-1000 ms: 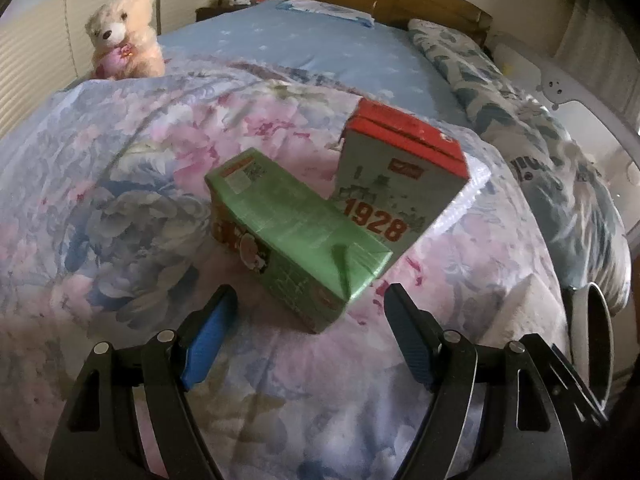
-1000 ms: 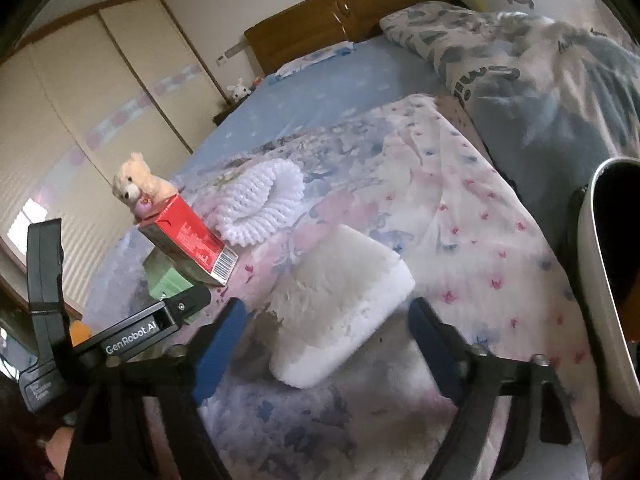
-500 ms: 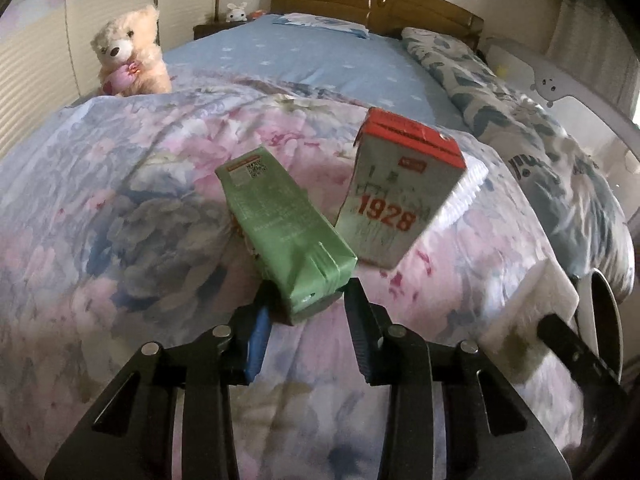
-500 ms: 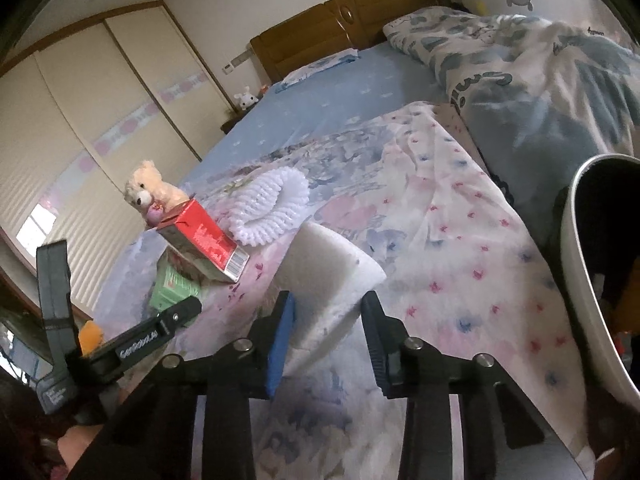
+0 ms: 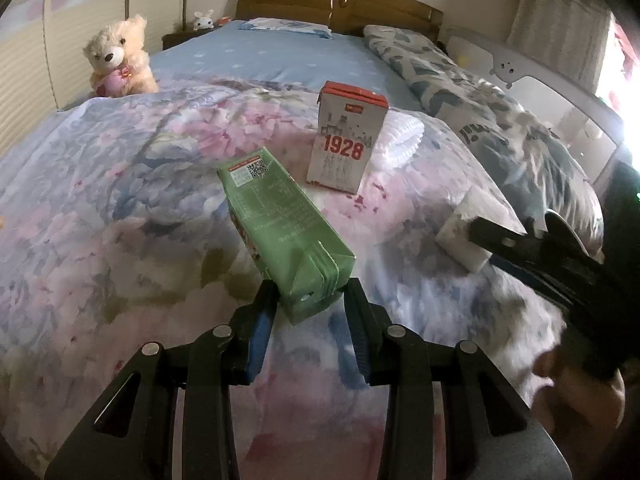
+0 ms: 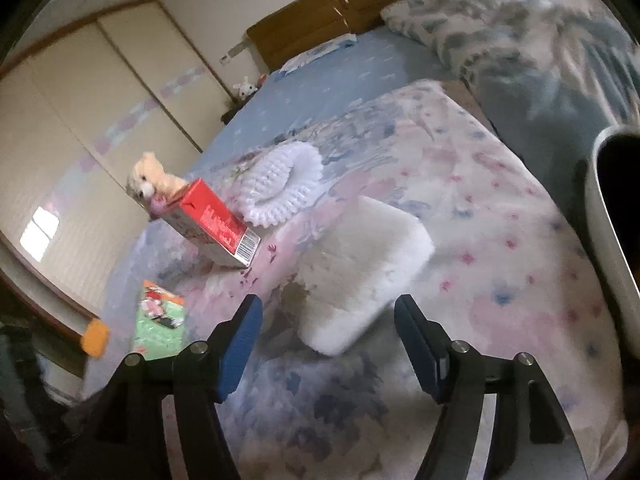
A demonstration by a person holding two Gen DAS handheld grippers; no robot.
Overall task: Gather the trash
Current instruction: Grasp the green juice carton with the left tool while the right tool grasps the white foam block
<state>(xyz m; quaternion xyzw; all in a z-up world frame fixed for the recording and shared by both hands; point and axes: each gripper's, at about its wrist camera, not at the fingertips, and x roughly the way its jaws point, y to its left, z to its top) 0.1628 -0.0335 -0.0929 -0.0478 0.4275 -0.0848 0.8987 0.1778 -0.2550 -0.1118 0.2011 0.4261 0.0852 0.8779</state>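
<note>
Left gripper [image 5: 308, 304]: jaws clamped on near end of green carton [image 5: 280, 236], apparently lifted off floral quilt [image 5: 120, 240]. Right gripper [image 6: 328, 320]: jaws wide apart, white foam block [image 6: 360, 272] just ahead between them. Beyond: upright red-topped carton [image 5: 346, 140], white ruffled ring [image 6: 280, 184], teddy bear [image 5: 118, 58].

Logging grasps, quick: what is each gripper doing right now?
Left gripper: shut on the green carton.
Right gripper: open, holding nothing; the white foam block lies ahead between its fingers.
</note>
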